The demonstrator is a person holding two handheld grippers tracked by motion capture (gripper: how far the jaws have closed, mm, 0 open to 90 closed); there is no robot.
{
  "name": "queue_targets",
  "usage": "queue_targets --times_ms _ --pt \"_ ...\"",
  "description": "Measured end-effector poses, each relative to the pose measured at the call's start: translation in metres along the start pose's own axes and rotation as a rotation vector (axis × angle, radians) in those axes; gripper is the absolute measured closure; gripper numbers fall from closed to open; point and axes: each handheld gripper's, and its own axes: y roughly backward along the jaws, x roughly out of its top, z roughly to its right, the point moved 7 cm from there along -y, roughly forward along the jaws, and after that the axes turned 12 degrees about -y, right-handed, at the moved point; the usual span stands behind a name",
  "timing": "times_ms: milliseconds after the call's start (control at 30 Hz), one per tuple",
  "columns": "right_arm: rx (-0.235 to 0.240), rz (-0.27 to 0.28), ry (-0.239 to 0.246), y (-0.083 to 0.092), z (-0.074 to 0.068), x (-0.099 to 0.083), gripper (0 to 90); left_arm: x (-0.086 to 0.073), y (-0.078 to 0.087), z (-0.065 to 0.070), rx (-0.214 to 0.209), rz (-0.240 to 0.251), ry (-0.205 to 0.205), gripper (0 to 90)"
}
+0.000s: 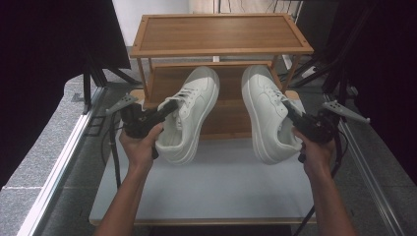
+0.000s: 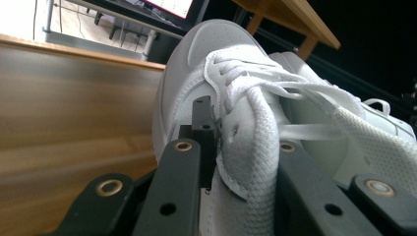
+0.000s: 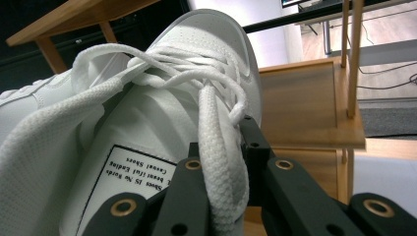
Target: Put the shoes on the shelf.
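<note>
Two white lace-up sneakers are held side by side in front of a wooden rack. The left sneaker (image 1: 194, 115) (image 2: 216, 44) leans sideways, its toe over the rack's lower shelf (image 1: 164, 81). My left gripper (image 1: 171, 106) (image 2: 241, 132) is shut on the collar edge beside its laces. The right sneaker (image 1: 265, 115) (image 3: 196, 44) leans the other way, toe also toward the lower shelf. My right gripper (image 1: 288, 108) (image 3: 221, 147) is shut on its collar edge, with a lace lying over the jaws. A printed label shows inside the right sneaker.
The two-tier wooden rack has a bare top shelf (image 1: 221, 32) with a raised rim. A white board (image 1: 211, 184) lies under my hands in front of the rack. Metal rails run along both sides, and dark curtains stand at left and right.
</note>
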Motion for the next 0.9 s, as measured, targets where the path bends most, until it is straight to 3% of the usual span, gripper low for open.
queue_targets --times_ms 200,400,567,733,900 --pt "-0.016 -0.021 0.003 -0.024 -0.006 0.008 84.8 0.005 -0.013 -0.007 0.032 -0.008 0.006 80.8" --pt "-0.037 -0.022 -0.067 -0.052 -0.007 0.013 84.7 0.01 -0.031 -0.011 0.048 0.013 0.06 80.5" --pt "-0.06 -0.023 -0.074 -0.067 -0.005 0.018 84.8 0.018 -0.04 -0.015 0.073 0.003 0.035 80.5" --pt "-0.082 -0.035 -0.071 -0.08 -0.004 0.02 84.7 0.022 -0.048 -0.021 0.086 0.01 0.051 80.5" --pt "-0.092 -0.032 -0.077 -0.092 -0.006 0.022 84.7 0.024 -0.064 -0.025 0.138 0.014 0.052 80.4"
